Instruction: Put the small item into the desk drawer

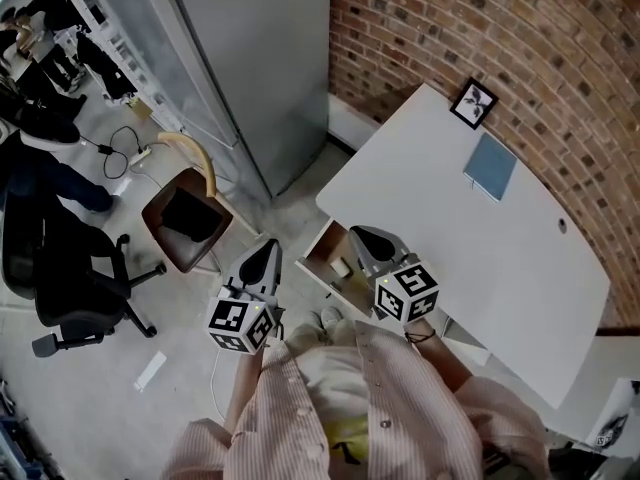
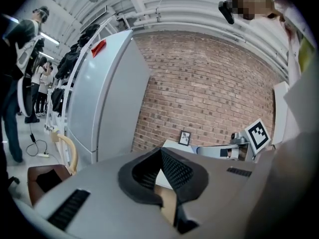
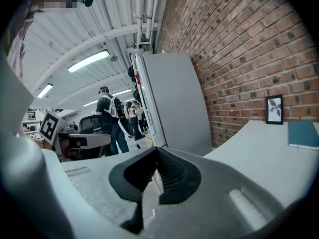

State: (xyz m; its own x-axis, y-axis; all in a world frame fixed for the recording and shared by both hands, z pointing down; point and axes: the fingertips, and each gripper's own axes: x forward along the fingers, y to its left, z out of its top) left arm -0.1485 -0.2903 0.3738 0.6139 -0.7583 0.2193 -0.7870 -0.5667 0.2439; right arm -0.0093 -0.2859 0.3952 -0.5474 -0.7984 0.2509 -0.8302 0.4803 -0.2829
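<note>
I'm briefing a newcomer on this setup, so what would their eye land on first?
First, the two marker-cubed grippers, left gripper and right gripper, both shut and empty, near the open drawer at the corner of the white desk. A small pale item lies in that drawer. Beyond, the brick wall backs a framed picture and a blue notebook on the desk.

Pink-striped shirt (image 1: 372, 408), grey left gripper (image 1: 268, 253), grey right gripper (image 1: 362, 236), black-and-white marker cubes (image 1: 240, 325)
</note>
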